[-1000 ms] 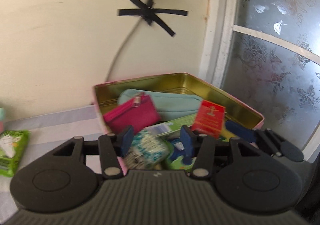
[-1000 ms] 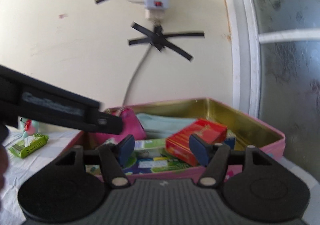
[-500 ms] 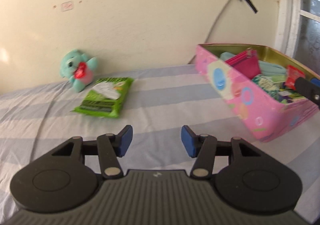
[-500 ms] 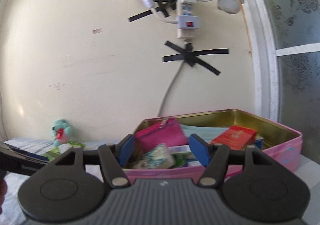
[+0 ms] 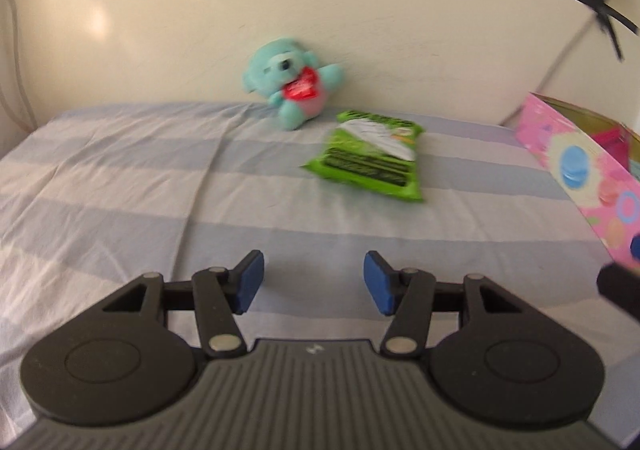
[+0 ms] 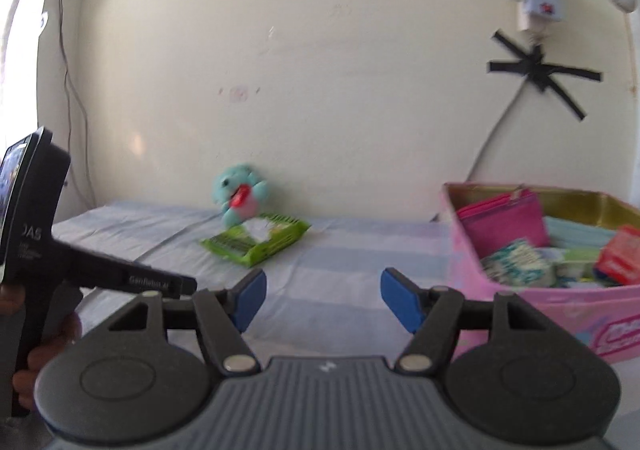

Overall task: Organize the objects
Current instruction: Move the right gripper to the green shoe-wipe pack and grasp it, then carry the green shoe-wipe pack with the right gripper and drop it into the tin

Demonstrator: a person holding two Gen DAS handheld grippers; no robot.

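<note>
Swung away from the pink tin (image 6: 532, 314), the left gripper (image 5: 314, 282) is now aimed at the green wipes pack (image 5: 366, 156) on the bed (image 5: 120, 186), probably for boxing next, both grippers' fingers spread wide, nothing held.

Plush teddy (image 5: 291, 80), glossy green packet (image 5: 367, 155), seemingly metal-lined box (image 6: 560, 199)
</note>
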